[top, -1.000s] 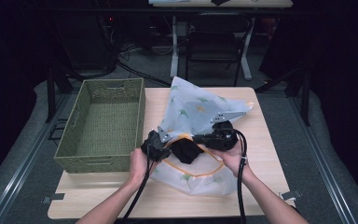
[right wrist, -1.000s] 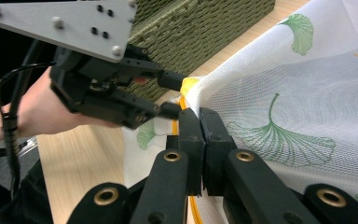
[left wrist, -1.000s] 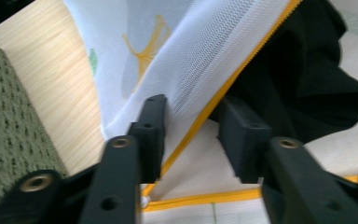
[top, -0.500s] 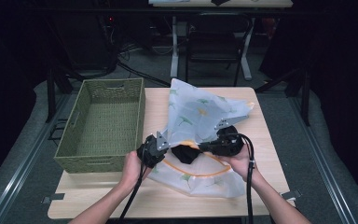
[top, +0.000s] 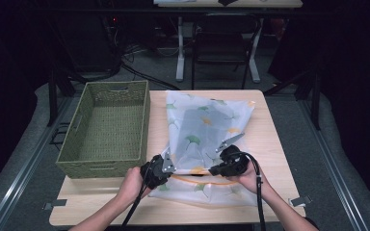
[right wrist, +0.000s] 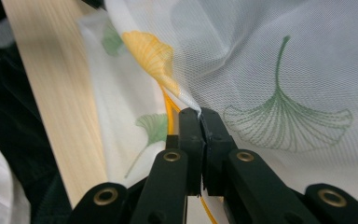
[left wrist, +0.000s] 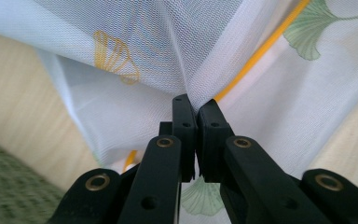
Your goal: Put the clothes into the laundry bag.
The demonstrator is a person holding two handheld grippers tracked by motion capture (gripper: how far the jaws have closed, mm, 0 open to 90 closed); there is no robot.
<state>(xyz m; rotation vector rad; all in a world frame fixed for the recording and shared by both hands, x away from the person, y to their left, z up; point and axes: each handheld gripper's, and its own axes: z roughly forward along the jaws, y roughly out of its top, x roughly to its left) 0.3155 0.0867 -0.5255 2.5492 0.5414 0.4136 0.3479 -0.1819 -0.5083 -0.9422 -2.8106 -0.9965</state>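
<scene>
A sheer leaf-print cloth (top: 207, 139) lies spread on the counter (top: 270, 144) beside a green basket (top: 107, 126). Each hand-held gripper, left (top: 169, 169) and right (top: 213, 171), pinches its near edge, jaws pressed together, likely to fold it over.

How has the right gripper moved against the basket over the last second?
Yes. The right gripper, shut on the mesh cloth, has drawn back toward the table's near edge, farther from the basket.
</scene>
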